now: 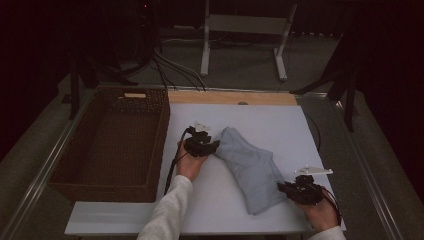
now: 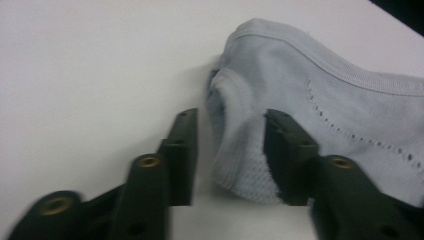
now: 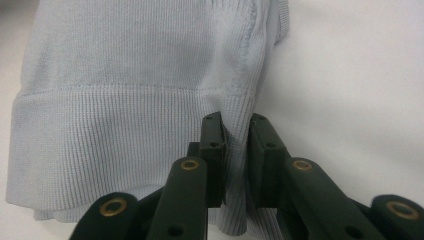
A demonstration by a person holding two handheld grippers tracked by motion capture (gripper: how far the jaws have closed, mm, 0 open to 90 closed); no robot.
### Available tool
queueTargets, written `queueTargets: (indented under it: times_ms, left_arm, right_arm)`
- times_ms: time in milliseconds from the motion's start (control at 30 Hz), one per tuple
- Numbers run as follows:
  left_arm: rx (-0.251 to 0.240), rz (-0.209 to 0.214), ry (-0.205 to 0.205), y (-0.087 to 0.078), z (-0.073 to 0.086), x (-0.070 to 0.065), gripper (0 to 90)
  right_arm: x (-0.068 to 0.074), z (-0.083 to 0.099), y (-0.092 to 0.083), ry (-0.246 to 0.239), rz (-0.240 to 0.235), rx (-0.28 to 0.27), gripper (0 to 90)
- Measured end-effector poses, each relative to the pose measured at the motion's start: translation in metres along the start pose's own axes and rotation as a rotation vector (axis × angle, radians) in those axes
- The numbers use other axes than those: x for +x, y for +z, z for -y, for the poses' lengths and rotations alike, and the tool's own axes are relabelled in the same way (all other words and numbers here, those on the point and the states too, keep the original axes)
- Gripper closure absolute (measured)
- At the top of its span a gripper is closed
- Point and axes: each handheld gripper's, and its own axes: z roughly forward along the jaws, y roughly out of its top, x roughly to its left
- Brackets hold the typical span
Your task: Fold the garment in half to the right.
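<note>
1. Nearest the lens in the right gripper view, the right gripper (image 3: 235, 165) has its jaws narrowed onto a fold of the ribbed hem at the lower middle of the frame.
2. Left gripper (image 2: 230, 150) stands half open, a fold of cloth between its jaws, the pads not clearly pressing.
3. One pale blue knit garment (image 1: 250, 167) lies folded on the white table (image 1: 280, 120), centre right of the high view.
4. It should be light, limp and stretchy; the thick hem and collar edge look like the firmest holds.
5. Count: one garment, one wicker basket (image 1: 112, 145) at left, two grippers.
</note>
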Motion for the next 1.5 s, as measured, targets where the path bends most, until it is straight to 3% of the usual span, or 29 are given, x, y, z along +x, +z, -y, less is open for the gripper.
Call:
queueTargets:
  times_ms: [267,467,500,967,1033,1267,1467,1500]
  left_arm:
    - [0.002,0.03,-0.02,0.009,0.003,-0.007,31.1]
    - [0.025,0.044,-0.027,0.017,0.006,-0.007,24.4]
    - [0.03,0.068,-0.044,0.02,0.008,-0.006,24.4]
    - [0.101,0.028,-0.041,0.031,0.013,-0.006,3.7]
    - [0.111,0.049,-0.057,0.033,0.013,-0.005,4.0]
    - [0.124,0.067,-0.015,0.032,0.013,-0.011,17.2]
    - [0.143,0.058,0.021,0.032,0.012,-0.016,46.6]
    - [0.145,0.065,0.032,0.032,0.013,-0.018,46.6]
  right_arm:
    - [0.0,0.0,0.0,-0.003,-0.002,0.0,79.3]
    - [0.0,0.0,0.0,-0.004,-0.003,0.001,79.3]
    - [0.0,0.0,0.0,-0.004,-0.004,0.001,79.3]
    - [0.0,0.0,0.0,-0.004,-0.006,-0.001,78.8]
    - [0.0,0.0,0.0,-0.004,-0.007,0.0,78.5]
    - [-0.001,0.0,-0.001,0.001,-0.01,-0.004,77.1]
    - [-0.001,0.0,-0.002,0.011,-0.012,-0.013,71.9]
    - [-0.002,0.0,-0.002,0.014,-0.01,-0.018,69.2]
